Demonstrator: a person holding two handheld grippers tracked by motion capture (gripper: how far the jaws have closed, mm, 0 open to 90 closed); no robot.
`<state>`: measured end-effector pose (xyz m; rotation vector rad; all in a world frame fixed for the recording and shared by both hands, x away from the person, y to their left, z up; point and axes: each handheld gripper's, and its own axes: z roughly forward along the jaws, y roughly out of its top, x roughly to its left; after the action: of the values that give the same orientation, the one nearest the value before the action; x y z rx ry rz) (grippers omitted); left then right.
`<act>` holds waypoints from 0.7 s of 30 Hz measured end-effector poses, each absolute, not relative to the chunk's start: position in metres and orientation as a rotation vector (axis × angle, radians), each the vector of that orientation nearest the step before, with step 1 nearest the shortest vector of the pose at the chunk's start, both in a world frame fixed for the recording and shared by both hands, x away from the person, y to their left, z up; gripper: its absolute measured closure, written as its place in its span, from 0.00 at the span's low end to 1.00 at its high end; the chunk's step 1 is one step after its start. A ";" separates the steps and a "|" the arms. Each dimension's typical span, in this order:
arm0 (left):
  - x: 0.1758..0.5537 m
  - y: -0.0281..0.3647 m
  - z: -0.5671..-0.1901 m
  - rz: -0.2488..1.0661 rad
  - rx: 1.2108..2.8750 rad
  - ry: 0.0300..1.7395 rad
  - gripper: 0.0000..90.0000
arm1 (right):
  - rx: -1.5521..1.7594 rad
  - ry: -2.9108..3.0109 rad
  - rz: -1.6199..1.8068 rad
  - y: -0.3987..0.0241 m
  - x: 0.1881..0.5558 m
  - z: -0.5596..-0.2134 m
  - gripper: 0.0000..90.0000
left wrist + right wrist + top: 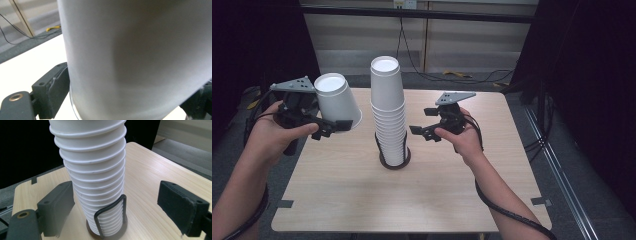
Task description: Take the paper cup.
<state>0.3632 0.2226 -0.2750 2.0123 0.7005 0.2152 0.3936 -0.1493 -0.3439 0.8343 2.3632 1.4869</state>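
A tall stack of upside-down white paper cups [389, 112] stands in a black wire holder [394, 161] at the middle of the wooden table [447, 190]. My left gripper [332, 127], held above the table's left side, is shut on a single white cup [337, 100], tilted with its base up and to the left. That cup [135, 57] sits close between the jaws in the left gripper view. My right gripper [421, 132] hangs open just right of the stack, apart from it. In the right gripper view the stack [93, 177] rises ahead between the open jaws, in the holder [110, 220].
Black curtains flank both sides. Cables [452, 75] and a yellow object lie on the floor beyond the table's far edge. Tape marks [286, 203] sit near the table's front corners. A cable trails from each gripper along the forearms.
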 end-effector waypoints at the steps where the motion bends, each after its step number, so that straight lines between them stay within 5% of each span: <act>1: 0.362 0.221 -0.276 0.208 2.016 0.698 0.12 | 0.832 2.364 1.485 -0.150 0.393 -0.344 0.15; 21: 0.339 0.183 -0.304 0.084 2.110 0.601 0.13 | 0.815 2.389 1.473 -0.167 0.383 -0.349 0.15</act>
<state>0.3394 0.1827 -0.3041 2.1098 0.6014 0.0838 0.3832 -0.1669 -0.3487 0.8146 2.3890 1.4731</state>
